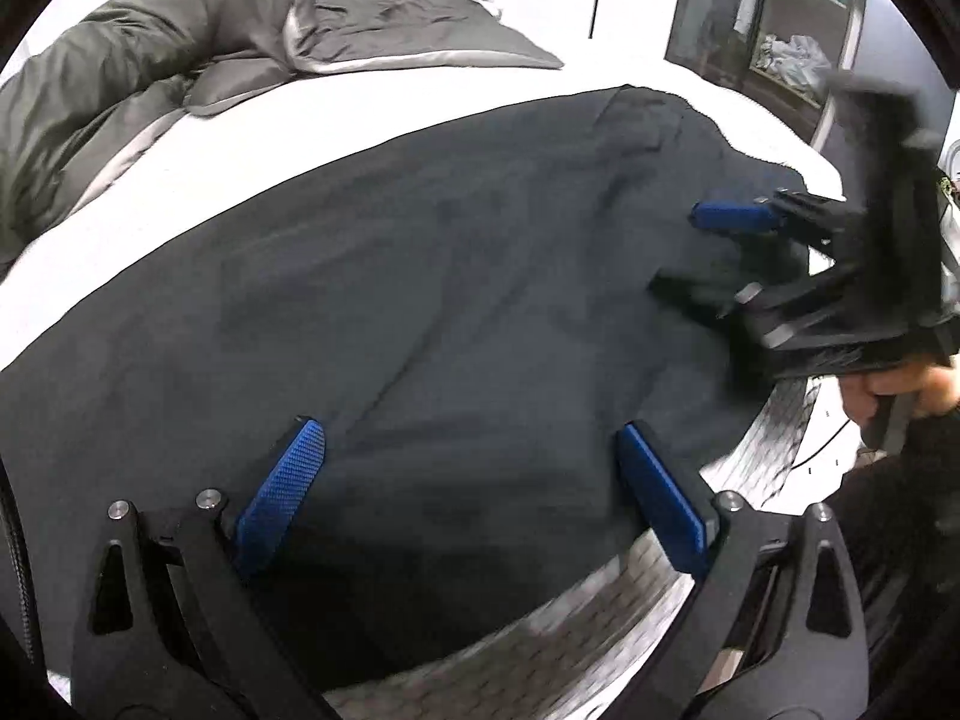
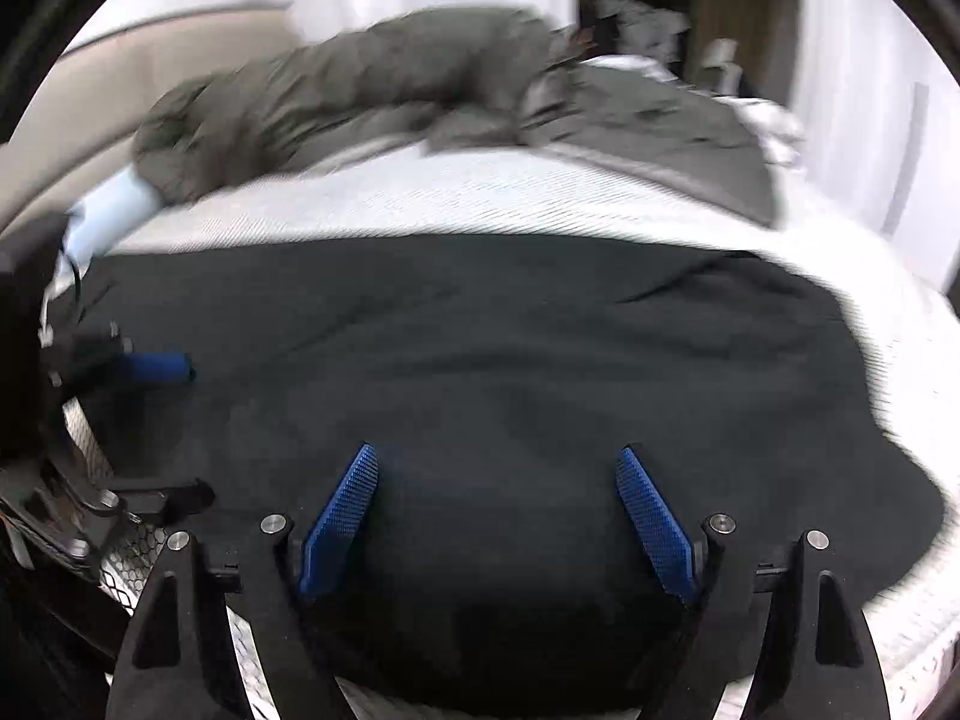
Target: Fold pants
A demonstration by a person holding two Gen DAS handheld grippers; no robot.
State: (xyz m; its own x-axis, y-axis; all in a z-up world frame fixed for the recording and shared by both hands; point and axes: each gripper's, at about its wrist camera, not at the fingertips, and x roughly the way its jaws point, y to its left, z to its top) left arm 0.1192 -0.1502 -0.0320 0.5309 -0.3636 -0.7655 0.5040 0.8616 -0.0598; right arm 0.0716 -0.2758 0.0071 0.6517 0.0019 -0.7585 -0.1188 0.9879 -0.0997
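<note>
Right, the dark pants (image 1: 456,276) lie spread flat across the white bed (image 1: 240,162), taking up most of the near part of the mattress and reaching right to its front edge. Behind them a grey duvet (image 1: 150,66) sits bunched up along the far side of the bed, with a flatter grey panel beside it.

The left claw (image 1: 474,474) hangs over the near part of the pants, its blue pads (image 1: 282,492) standing wide apart with only fabric showing below them; nothing is pinched between them. Whether the tips touch the cloth, I cannot tell.

Over on the right side of the left wrist view, the right claw (image 1: 708,252) comes in blurred, one blue finger over the pants near their far-right end, and the hand (image 1: 906,390) gripping its handle shows below it.

From the right wrist view, the right claw (image 2: 498,516) is also spread wide above the dark cloth, gripping nothing. The left claw (image 2: 156,420) appears at the left edge there, one blue pad over the pants. A patterned surface shows just below the front edge of the bed in both views.
</note>
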